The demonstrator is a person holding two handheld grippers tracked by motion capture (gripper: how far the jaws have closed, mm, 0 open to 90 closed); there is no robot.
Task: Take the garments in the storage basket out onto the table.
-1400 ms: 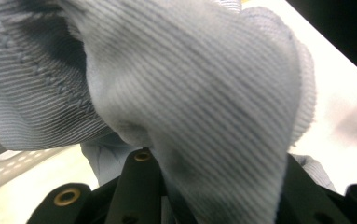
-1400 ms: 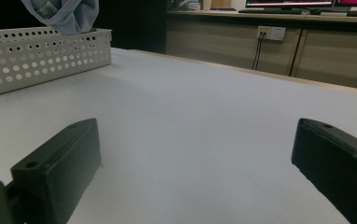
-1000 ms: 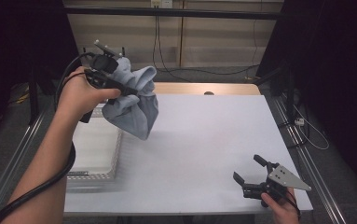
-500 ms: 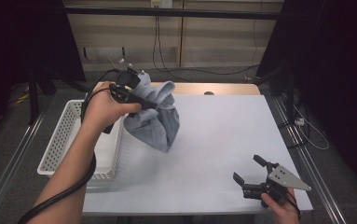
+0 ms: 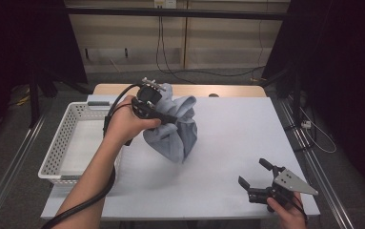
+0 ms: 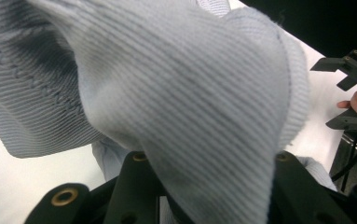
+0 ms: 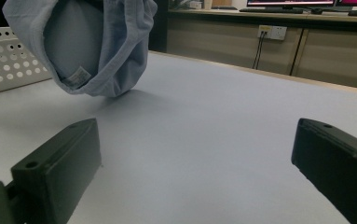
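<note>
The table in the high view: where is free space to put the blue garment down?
The widest bare patch of the table lies between the garment and the far right edge. A second patch lies in front, between the garment and the right tongs. The left side is crowded: the white basket stands there, with the left tongs holding the garment beside it.

White perforated basket [image 5: 70, 143] at table's left edge, white table [image 5: 237, 138], wall socket [image 7: 271, 31]

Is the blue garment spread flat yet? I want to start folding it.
No, it is bunched. The garment hangs in a crumpled bundle from the left tongs, its low end about at the table.
</note>
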